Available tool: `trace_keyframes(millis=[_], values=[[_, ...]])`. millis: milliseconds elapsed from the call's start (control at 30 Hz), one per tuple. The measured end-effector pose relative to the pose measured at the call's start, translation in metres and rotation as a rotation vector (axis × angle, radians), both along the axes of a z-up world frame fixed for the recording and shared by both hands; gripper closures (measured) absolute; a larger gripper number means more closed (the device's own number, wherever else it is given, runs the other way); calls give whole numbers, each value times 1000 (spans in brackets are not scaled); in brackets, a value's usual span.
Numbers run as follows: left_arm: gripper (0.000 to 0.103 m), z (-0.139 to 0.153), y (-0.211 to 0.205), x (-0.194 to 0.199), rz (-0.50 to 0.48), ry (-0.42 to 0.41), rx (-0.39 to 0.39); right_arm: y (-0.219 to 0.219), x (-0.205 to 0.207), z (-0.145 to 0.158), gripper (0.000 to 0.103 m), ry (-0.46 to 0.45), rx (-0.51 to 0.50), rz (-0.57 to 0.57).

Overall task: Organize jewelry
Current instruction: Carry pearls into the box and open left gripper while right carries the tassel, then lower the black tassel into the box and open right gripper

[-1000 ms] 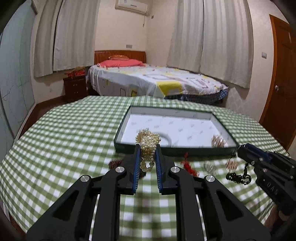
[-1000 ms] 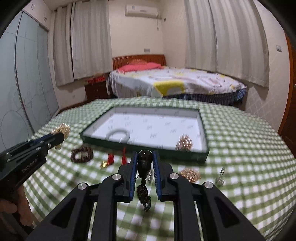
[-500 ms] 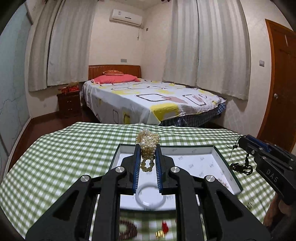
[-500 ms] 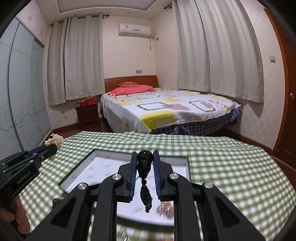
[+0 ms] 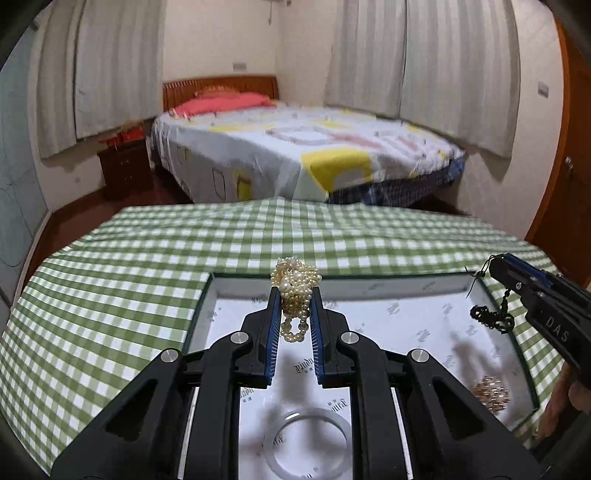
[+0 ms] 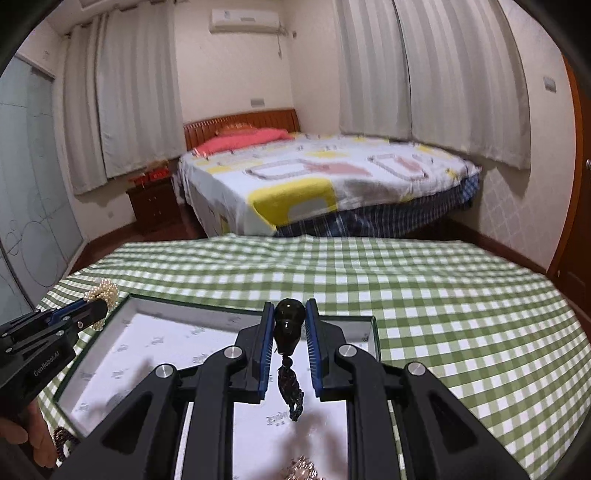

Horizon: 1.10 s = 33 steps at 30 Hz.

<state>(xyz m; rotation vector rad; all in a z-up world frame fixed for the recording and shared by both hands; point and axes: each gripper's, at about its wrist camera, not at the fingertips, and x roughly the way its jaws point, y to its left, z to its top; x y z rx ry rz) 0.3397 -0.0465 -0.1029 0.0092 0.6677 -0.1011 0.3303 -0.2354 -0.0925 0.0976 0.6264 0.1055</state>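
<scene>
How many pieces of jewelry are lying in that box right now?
2: a pale bangle near the front and a gold sparkly piece at the right of the box. The claws may hide others.

Pale bangle [image 5: 306,445] partly behind the left claw [image 5: 294,314], bed [image 5: 303,155] blurred.

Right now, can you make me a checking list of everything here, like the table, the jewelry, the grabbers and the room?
Surface: green checked tablecloth.
Job's things: open box; pearls and dark pendant held above it; white bangle and gold cluster inside.
Clutter: dark red beads outside the box.
Grippers: left gripper shut on pearls; right gripper shut on pendant.
Cables: nothing seen.
Surroundings: bed, curtains, nightstand, air conditioner.
</scene>
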Motion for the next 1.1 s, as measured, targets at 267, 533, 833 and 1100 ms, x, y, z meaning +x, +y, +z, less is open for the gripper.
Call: trace_keyframes(millis=[267,533,833,1100], values=[[88,-31,-2,44,-14,169,18,-1,33,-26,85,174,-1,9],[84,-55,1,67,-20,324,-2,-9,48,-47,85,299,19,-1],[53,-52,-4,69,-13,290,24,-13,47,-46,66,285,23,-10],[43,-28,7,43,39,114,-16,-14,22,-22,66,128,11,-25]])
